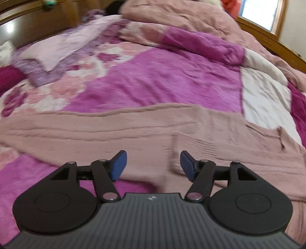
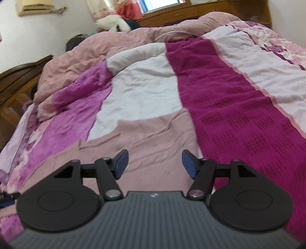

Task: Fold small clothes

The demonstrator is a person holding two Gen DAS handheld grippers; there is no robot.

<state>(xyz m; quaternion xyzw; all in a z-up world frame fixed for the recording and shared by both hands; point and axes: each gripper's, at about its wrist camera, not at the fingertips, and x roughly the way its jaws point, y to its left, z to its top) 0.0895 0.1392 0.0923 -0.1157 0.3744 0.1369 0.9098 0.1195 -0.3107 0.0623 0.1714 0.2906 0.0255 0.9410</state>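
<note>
We work over the wide bed (image 1: 162, 82) spread with a magenta, white and floral patchwork quilt. On its near part lies the dusty-pink knitted garment (image 1: 133, 130), flat and layered, a fold edge running across it. We judge a fold just laid; smoothing comes next, lifting both tools clear so no pad drags the knit. A rumpled pink duvet (image 2: 118, 44) is heaped at the bed's far side, wooden furniture (image 2: 191, 11) and a window beyond it. Left gripper (image 1: 152, 165) and right gripper (image 2: 155, 163) hang over the garment, jaws wide, nothing between.
</note>
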